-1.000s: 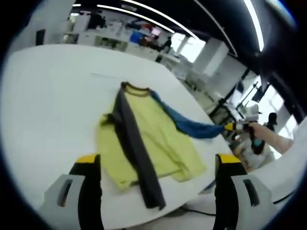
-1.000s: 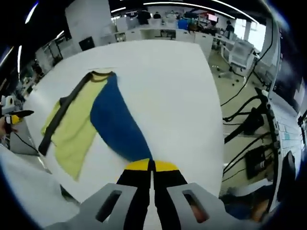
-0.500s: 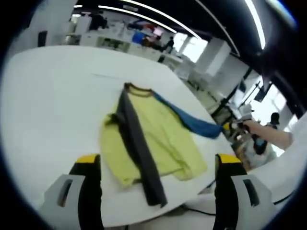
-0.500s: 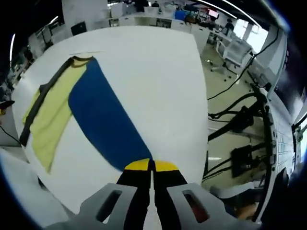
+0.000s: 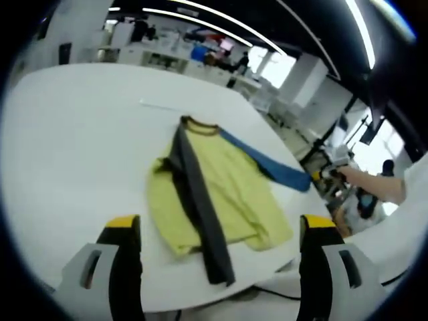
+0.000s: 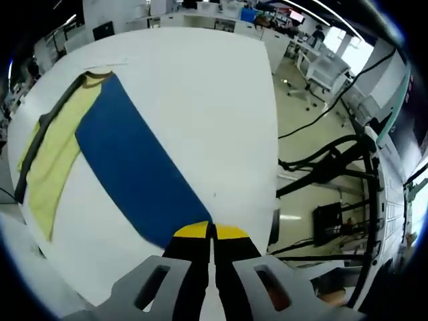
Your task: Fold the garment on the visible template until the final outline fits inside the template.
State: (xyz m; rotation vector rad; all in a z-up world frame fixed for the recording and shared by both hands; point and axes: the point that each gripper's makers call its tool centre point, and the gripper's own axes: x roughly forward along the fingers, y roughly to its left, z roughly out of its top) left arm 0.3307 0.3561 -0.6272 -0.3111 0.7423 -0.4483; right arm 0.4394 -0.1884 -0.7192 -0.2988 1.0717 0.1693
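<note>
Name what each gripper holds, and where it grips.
The right gripper is shut on the end of the garment's blue sleeve; the left gripper is open, holding nothing.

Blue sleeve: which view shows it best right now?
The right gripper view: the blue sleeve runs broad and stretched from the collar to the shut right gripper. The left gripper view shows it as a thin, distant strip.
</note>
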